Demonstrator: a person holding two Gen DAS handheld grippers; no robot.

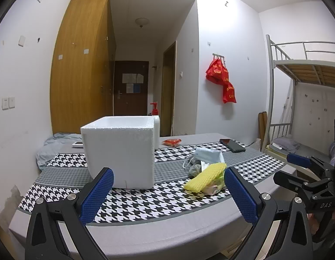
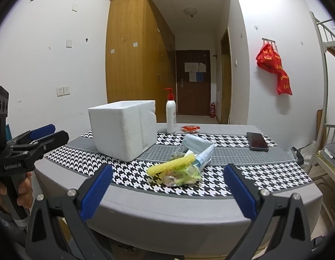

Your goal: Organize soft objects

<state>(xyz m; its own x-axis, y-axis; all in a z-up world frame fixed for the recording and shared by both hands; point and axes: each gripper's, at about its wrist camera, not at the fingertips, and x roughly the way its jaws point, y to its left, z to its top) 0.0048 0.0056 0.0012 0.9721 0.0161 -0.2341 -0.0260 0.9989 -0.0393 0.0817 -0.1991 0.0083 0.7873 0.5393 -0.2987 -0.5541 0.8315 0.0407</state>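
A white foam box (image 1: 120,149) (image 2: 124,127) stands open-topped on the table with the houndstooth cloth (image 1: 145,203) (image 2: 243,177). To its right lies a pile of soft things: a yellow foam net (image 1: 205,176) (image 2: 170,165), pale blue face masks (image 1: 207,155) (image 2: 197,146) and a crumpled clear bag (image 2: 180,176). My left gripper (image 1: 168,197) is open and empty near the table's front edge, in front of the box. My right gripper (image 2: 168,191) is open and empty, in front of the pile.
A white pump bottle (image 2: 171,117) stands behind the box. A red packet (image 2: 191,128) and a black phone (image 2: 257,141) lie on the far side of the table. Another phone (image 1: 78,144) lies left of the box. A bunk bed (image 1: 306,69) stands at right.
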